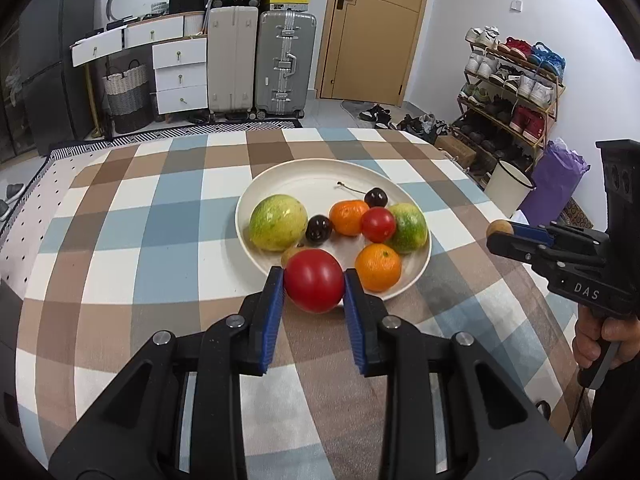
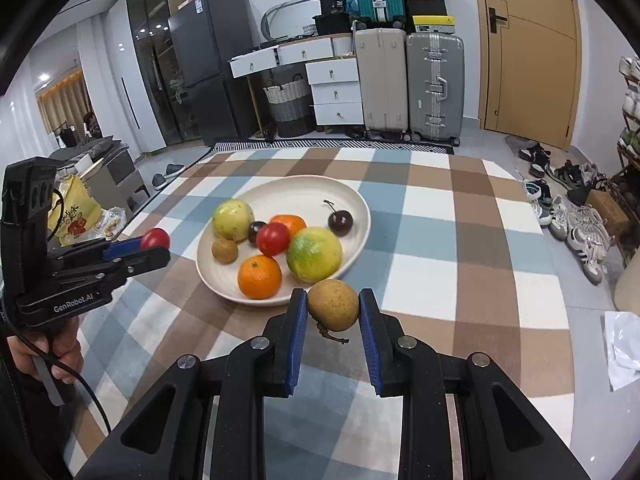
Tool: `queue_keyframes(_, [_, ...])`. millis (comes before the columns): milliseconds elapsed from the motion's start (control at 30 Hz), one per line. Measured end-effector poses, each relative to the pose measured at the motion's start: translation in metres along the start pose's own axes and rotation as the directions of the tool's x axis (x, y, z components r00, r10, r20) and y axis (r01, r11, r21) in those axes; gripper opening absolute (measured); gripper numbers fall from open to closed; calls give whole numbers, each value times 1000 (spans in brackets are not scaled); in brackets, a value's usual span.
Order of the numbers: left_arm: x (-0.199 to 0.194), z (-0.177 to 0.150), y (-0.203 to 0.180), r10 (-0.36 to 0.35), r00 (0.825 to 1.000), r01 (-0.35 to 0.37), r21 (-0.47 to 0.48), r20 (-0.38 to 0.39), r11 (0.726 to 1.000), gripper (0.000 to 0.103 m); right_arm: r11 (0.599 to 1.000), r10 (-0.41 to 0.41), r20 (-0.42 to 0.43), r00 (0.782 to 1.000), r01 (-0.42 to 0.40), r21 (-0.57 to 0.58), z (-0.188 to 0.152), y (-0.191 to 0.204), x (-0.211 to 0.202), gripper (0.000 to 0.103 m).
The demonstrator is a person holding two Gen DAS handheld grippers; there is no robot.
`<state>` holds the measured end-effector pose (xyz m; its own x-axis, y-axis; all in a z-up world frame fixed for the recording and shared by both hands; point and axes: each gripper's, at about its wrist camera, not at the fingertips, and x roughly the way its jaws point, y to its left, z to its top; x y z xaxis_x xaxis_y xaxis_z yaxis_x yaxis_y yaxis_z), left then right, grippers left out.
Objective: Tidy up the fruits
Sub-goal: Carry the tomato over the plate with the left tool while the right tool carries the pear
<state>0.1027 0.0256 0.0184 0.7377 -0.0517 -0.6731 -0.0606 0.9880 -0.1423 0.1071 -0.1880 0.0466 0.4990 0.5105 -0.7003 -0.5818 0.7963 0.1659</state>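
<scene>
1. I hold the left gripper (image 1: 314,286) clenched on a red tomato (image 1: 314,286), its blue pads (image 1: 272,320) pressing both sides, poised above the near rim of the white plate (image 1: 320,168) on the checked tablecloth (image 1: 120,240).

2. My right gripper (image 2: 333,306) grasps a small brown longan-like fruit (image 2: 333,305), stem hanging below, at the plate's near edge and, as I judge it, off the cloth.

3. Already on the plate: two green-yellow fruits (image 1: 278,222), two mandarins (image 1: 378,267), a smaller tomato (image 1: 378,224), two dark cherries (image 1: 319,229) and another brown fruit (image 2: 225,250).

4. The step in hand, as I read it, is adding both held fruits to the plate.

5. To do it well, I would place one at a time, so the grippers do not crowd each other over the rim.

6. The bare far half of the plate looks safest; a tomato dropped among the near fruit could roll or knock a mandarin off the edge.

7. I would lower each fruit until it rests before loosening the jaws, since round fruit runs on a shallow plate.
</scene>
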Motion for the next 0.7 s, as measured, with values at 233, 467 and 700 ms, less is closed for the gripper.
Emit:
queue_keyframes(233, [12, 19, -4, -9, 1000, 9, 9, 10, 1000, 26, 1000, 20, 18, 1000, -20, -7, 21, 8, 12, 26])
queue_keyframes(467, [30, 37, -8, -20, 1000, 20, 19, 12, 1000, 26, 1000, 19, 26, 999, -19, -18, 40, 16, 31, 26])
queue_keyframes(700, [49, 44, -6, -13, 1000, 13, 24, 5, 1000, 26, 1000, 28, 18, 999, -28, -10, 51, 18, 45, 26])
